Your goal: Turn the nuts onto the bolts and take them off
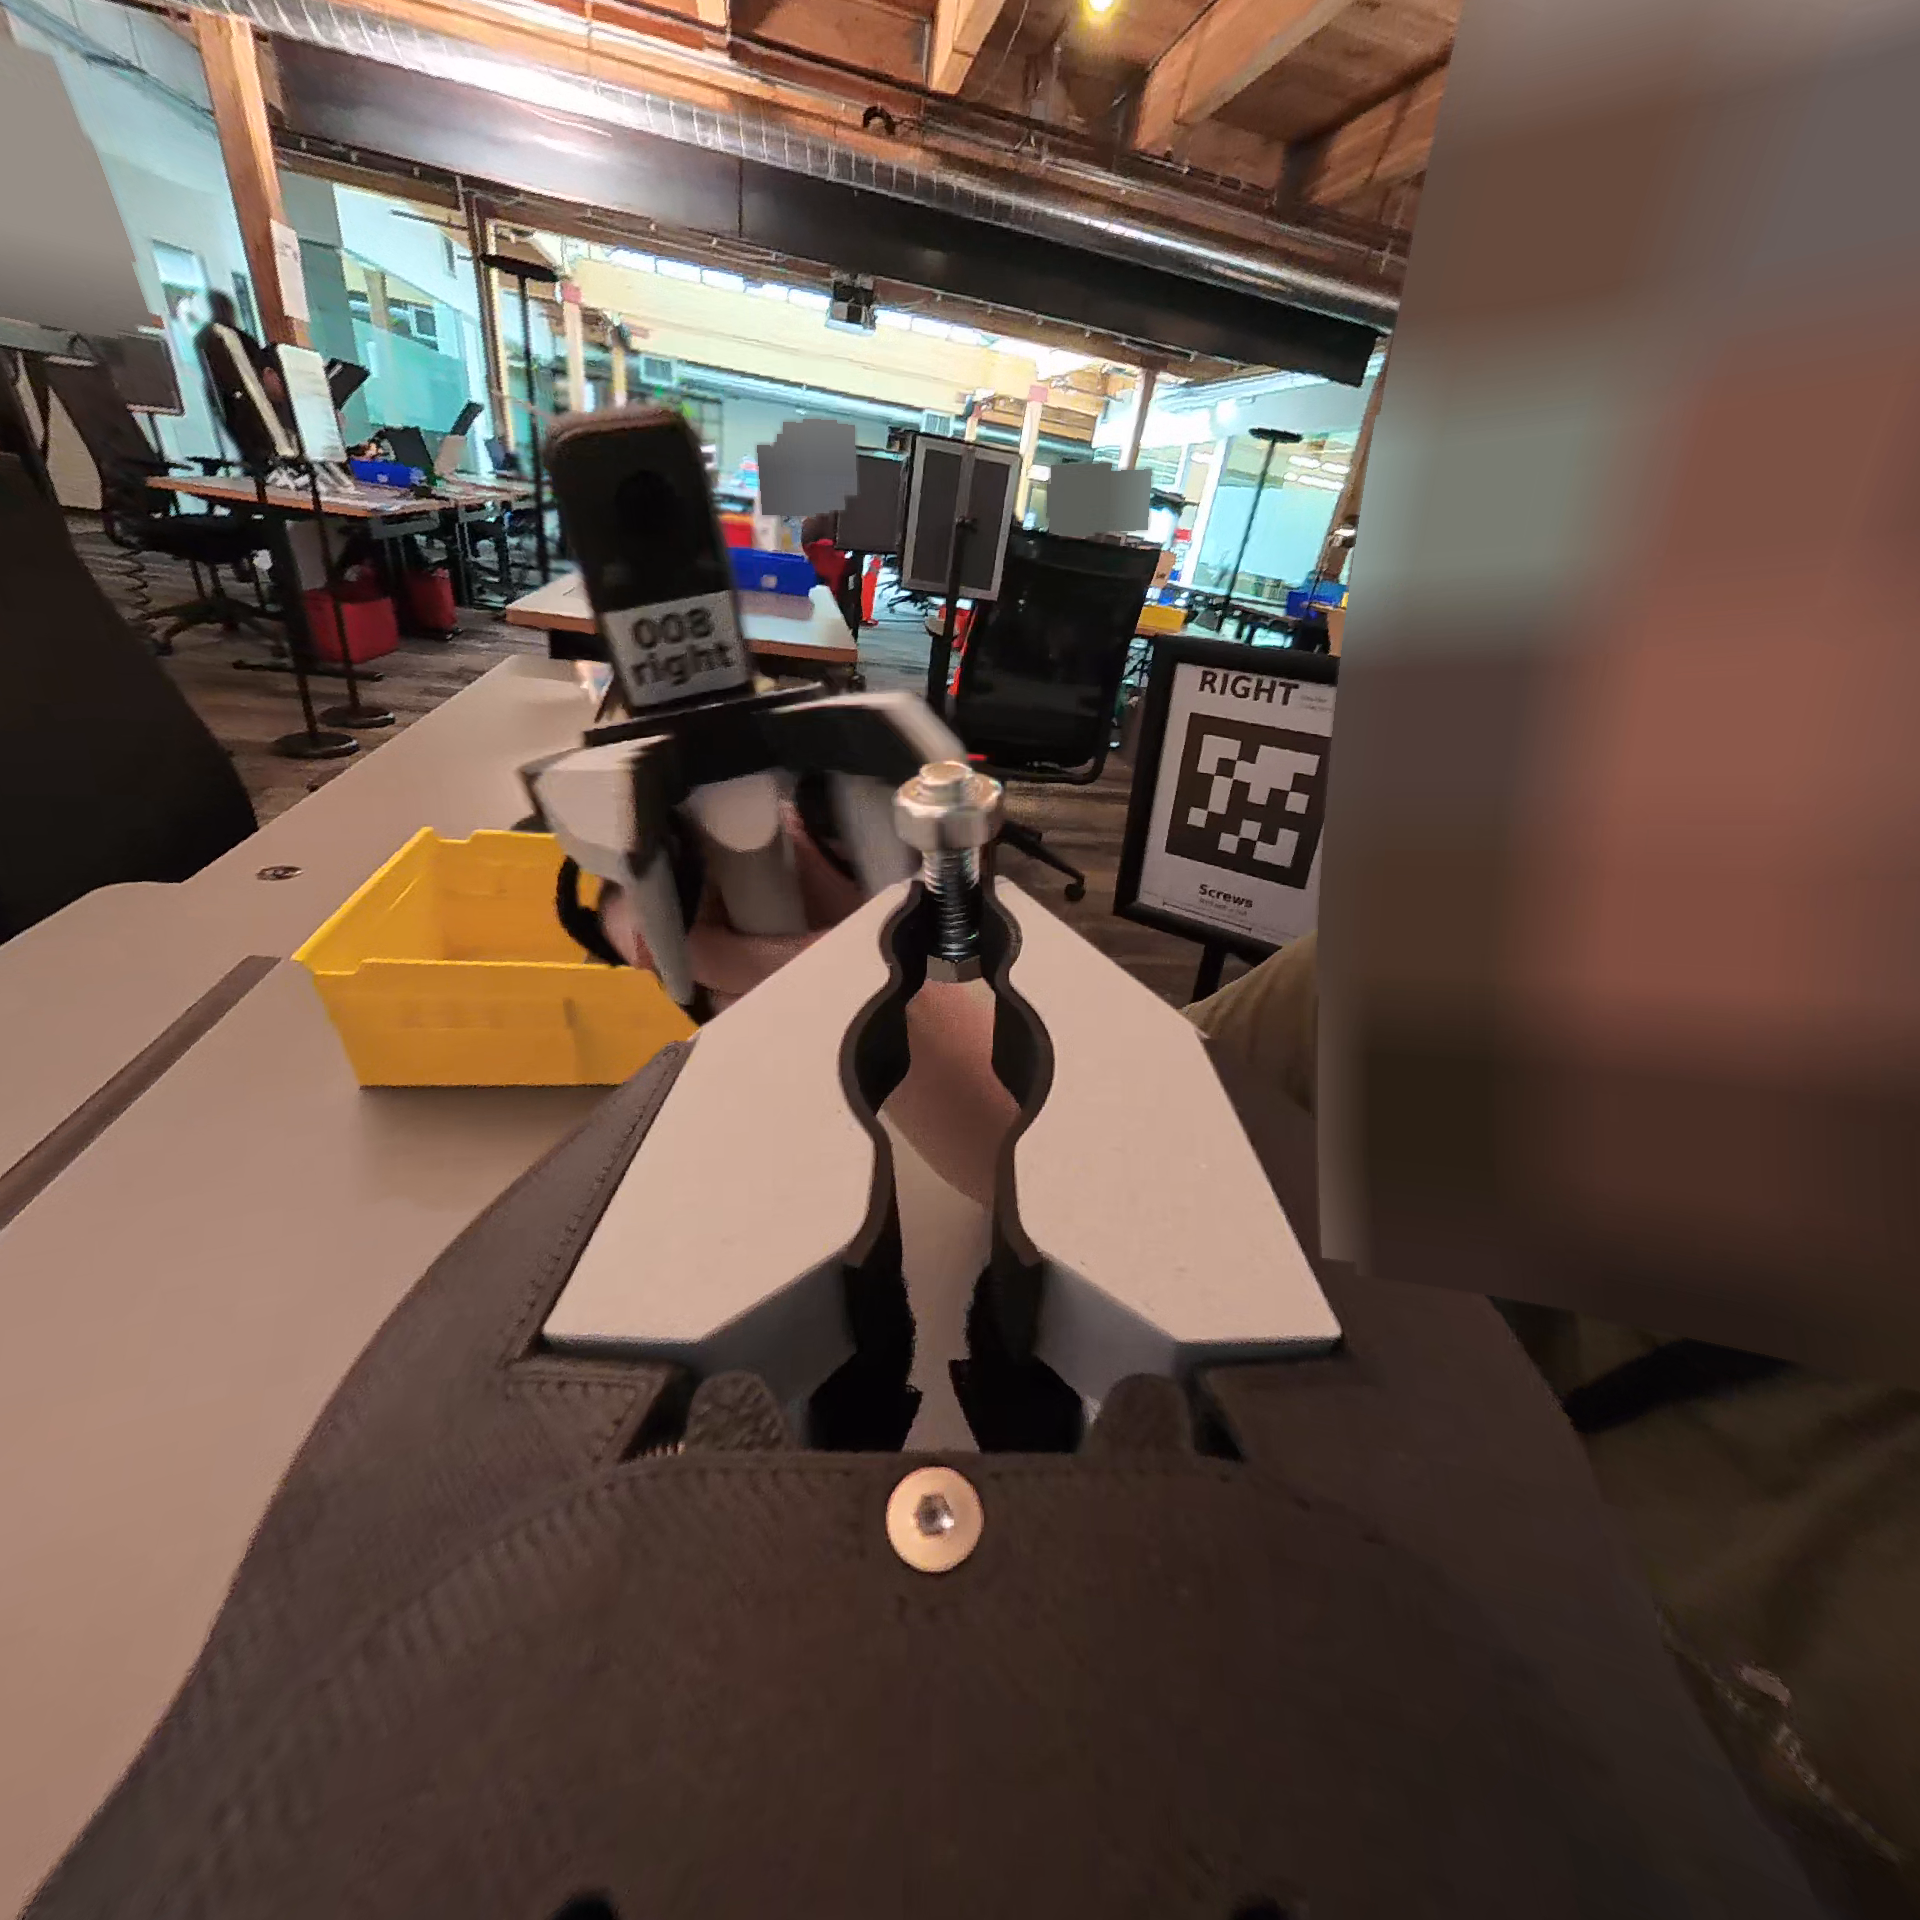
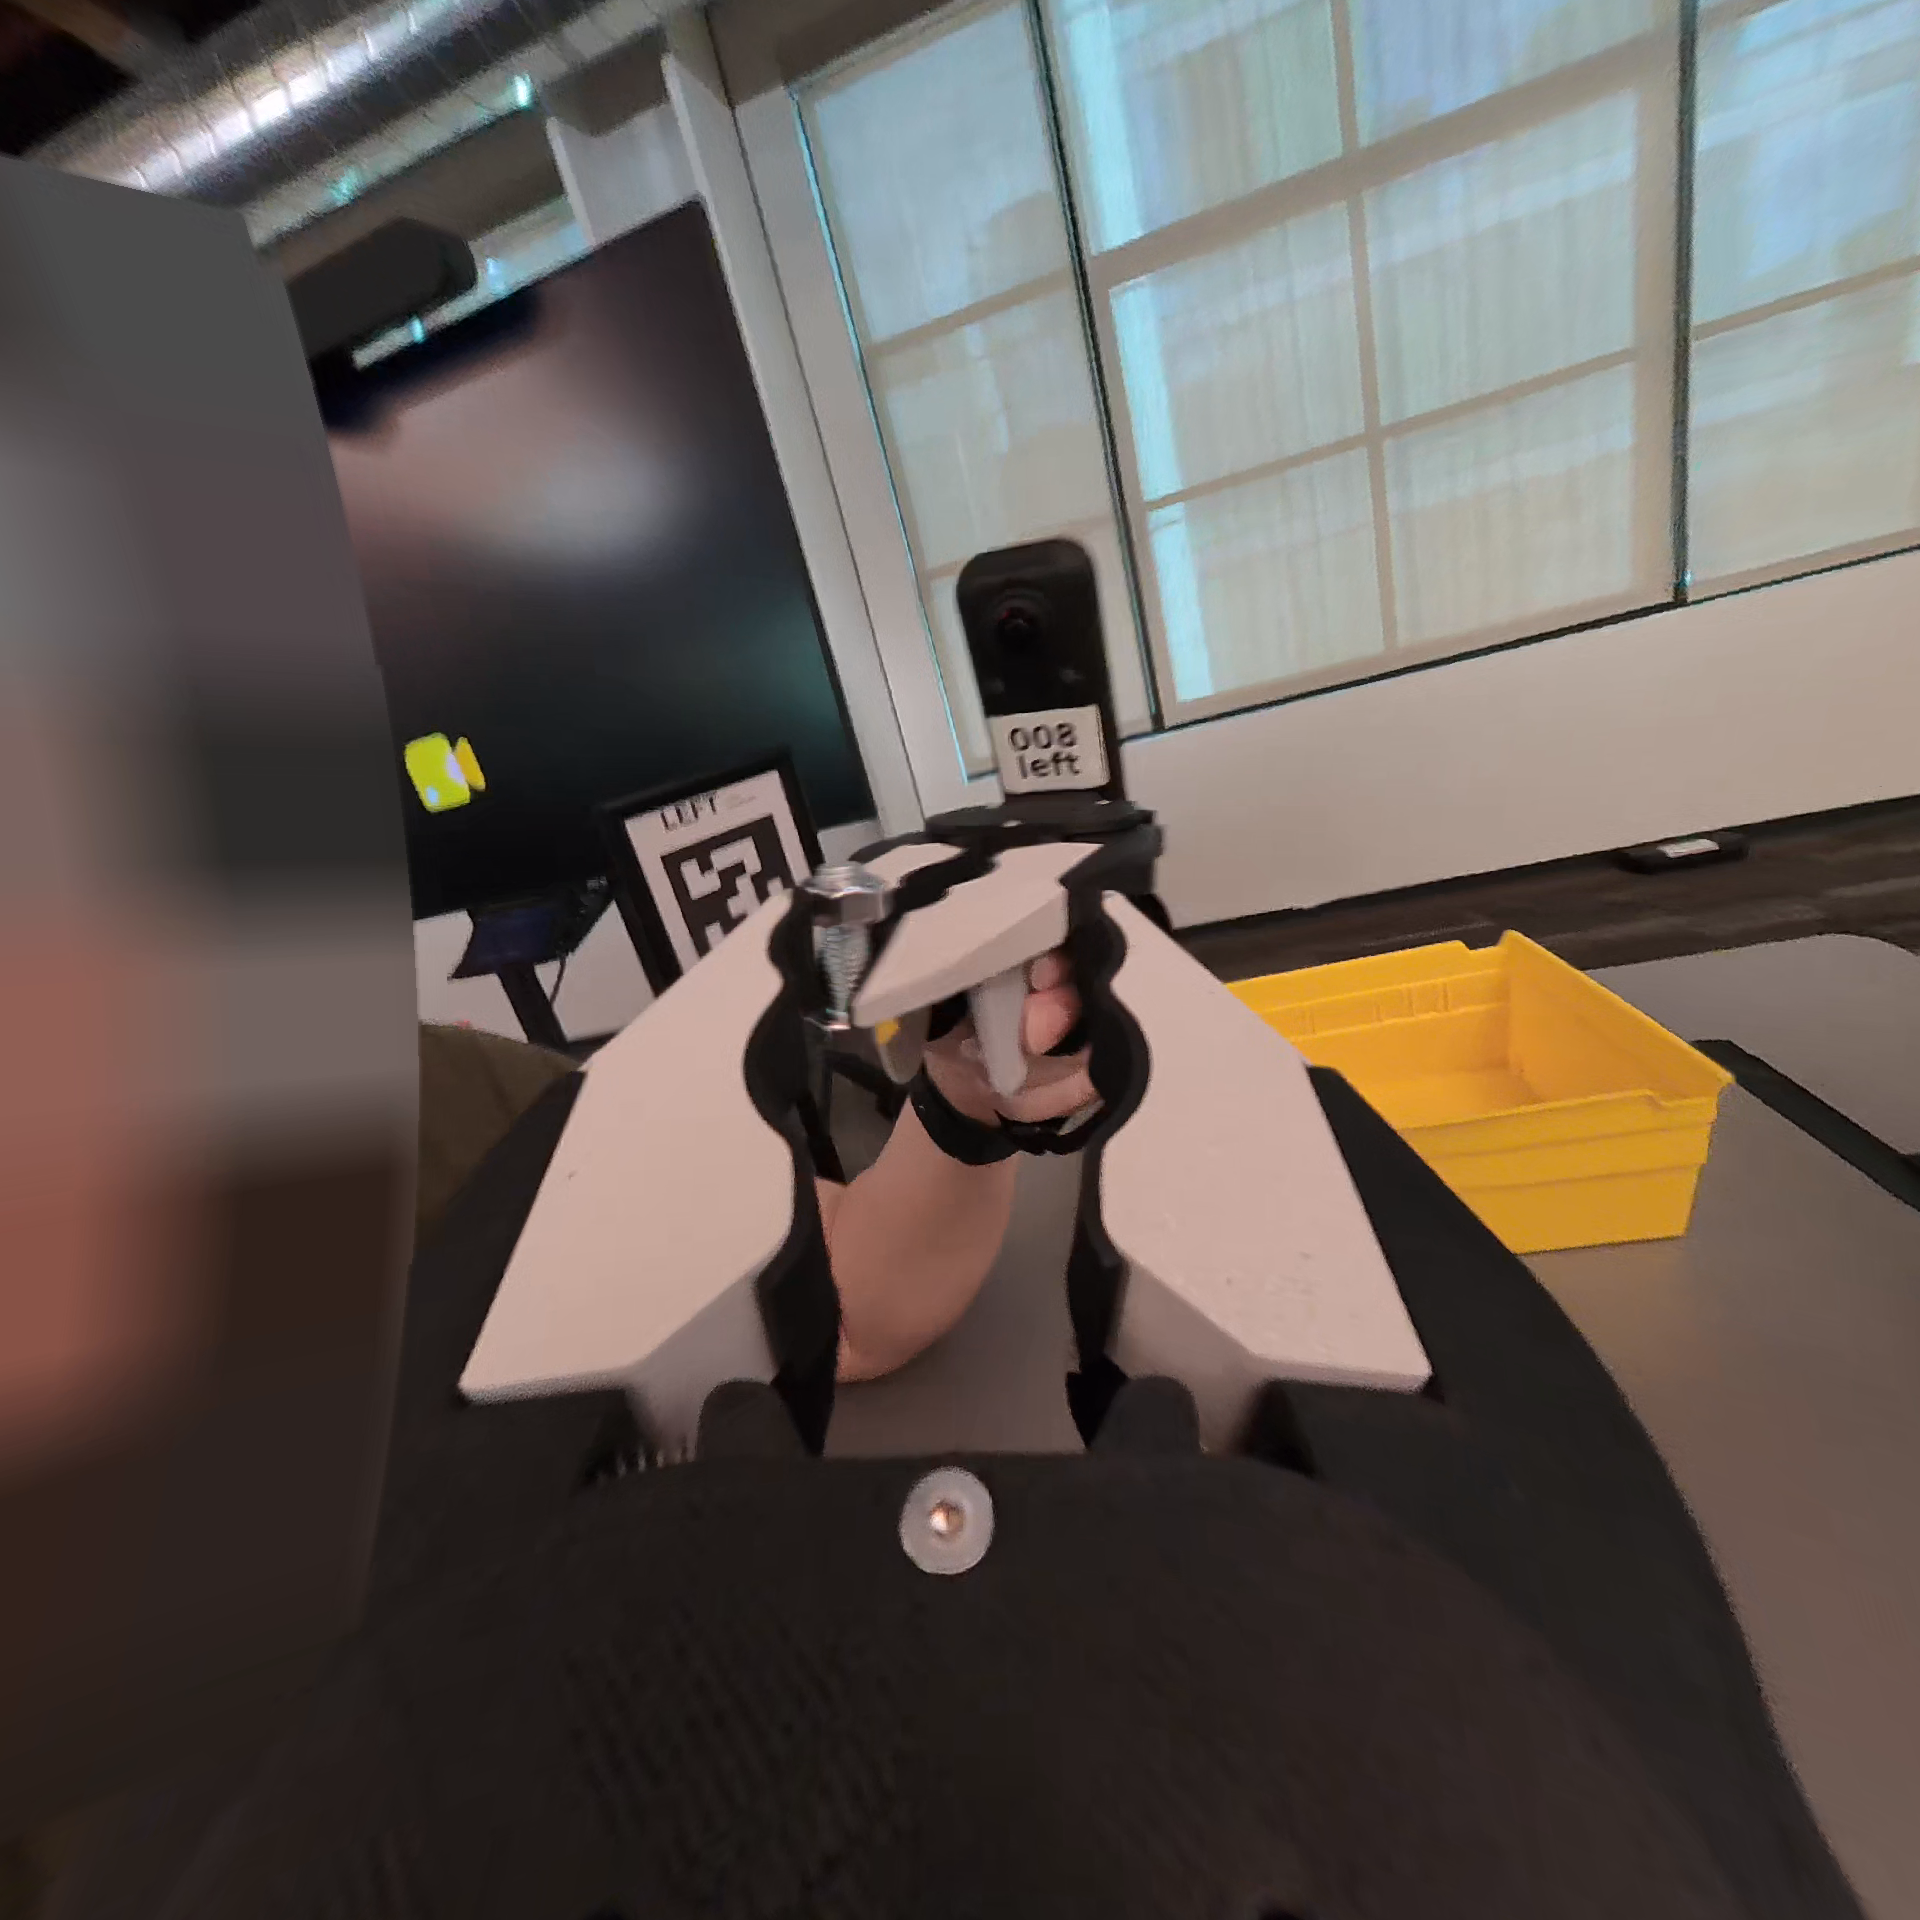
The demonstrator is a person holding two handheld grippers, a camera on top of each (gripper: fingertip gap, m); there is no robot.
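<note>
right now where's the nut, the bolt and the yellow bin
nut [image 1: 943,812], left wrist view, its hex side
bolt [image 1: 956,914], left wrist view, bare thread under the nut
yellow bin [image 2: 1496,1153], right wrist view, its near wall

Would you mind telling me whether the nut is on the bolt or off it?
On. The nut sits threaded near the top end of the bolt, which the left tool pinches upright by its lower threads.

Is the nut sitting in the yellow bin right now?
No, the nut sits at the top of the bolt held by the left hand-held gripper.
</note>
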